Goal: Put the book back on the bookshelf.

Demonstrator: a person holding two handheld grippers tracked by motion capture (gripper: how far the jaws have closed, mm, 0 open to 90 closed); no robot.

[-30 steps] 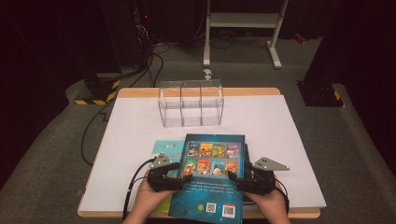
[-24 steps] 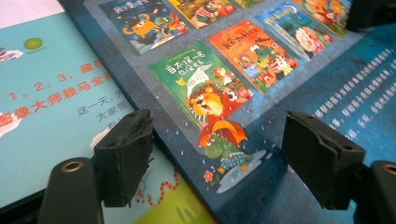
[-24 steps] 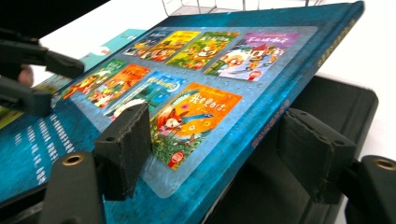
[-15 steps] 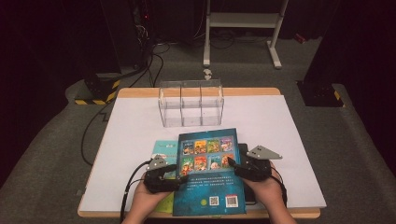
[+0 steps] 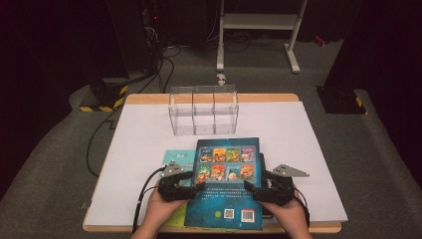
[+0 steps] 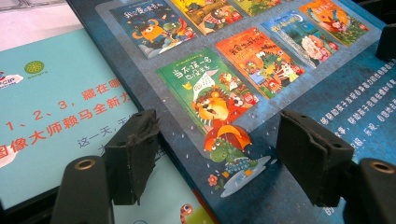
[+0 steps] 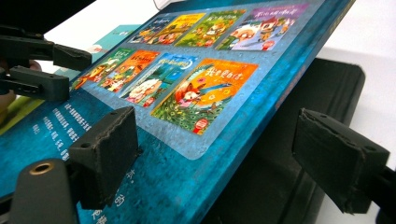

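Observation:
A dark blue picture book (image 5: 226, 199) lies back cover up at the table's near edge. Its left part rests over a teal book (image 5: 176, 158), its right part over a flat black object (image 7: 303, 140). My left gripper (image 5: 195, 185) is at the blue book's (image 6: 289, 107) left edge. Its jaws have just been closing a little and stand apart, one over the teal book (image 6: 56, 107), one over the blue cover. My right gripper (image 5: 251, 189) is at the right edge, which sits raised (image 7: 261, 107). Its jaws have just been opening and straddle that edge without pressing on it.
A clear plastic organiser (image 5: 204, 110) with three compartments stands at the middle back of the white table (image 5: 298, 144). Bare white surface lies between it and the books. Cables run down off the table's left side (image 5: 94, 149). The near wooden edge (image 5: 308, 228) is just under the hands.
The right gripper moved up toward the book's middle and came back, and its jaws stand wider. The blue book tilted and settled slightly farther back. The left gripper stayed in place.

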